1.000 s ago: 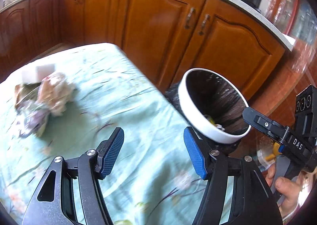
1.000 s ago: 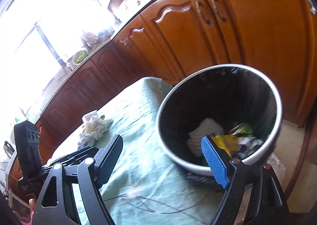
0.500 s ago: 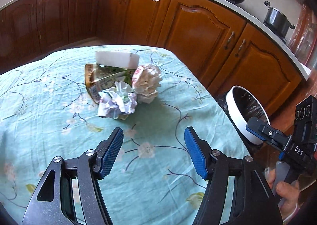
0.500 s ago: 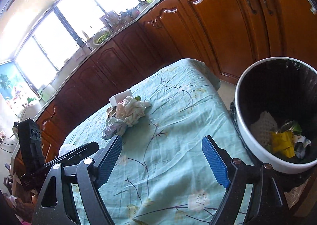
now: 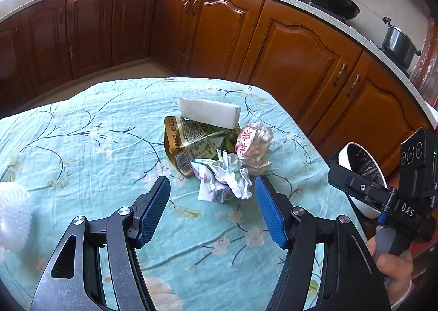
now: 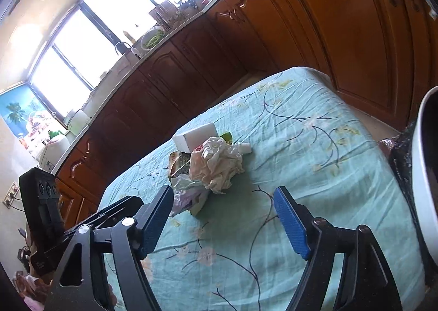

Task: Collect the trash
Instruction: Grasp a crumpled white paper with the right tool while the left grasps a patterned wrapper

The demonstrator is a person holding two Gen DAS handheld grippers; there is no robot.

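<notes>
Trash pile (image 5: pixel 219 152): mid-desk (image 5: pixel 82 147), dead ahead of both grippers
Left gripper (image 5: pixel 212 211): released, empty — crumpled paper (image 5: pixel 223 178) just beyond its tips, nearer
Right gripper (image 6: pixel 223 222): released, just narrowing, nothing between
Bin (image 6: pixel 427 174): off the desk's right edge

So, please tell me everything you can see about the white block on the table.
The white block is a plain rectangular slab, foam-like, matte and without print. It lies flat at the far end of the trash pile, its near edge resting on the flattened wrapper. In the right wrist view it sits just behind the crumpled paper. Neither gripper touches it.
</notes>
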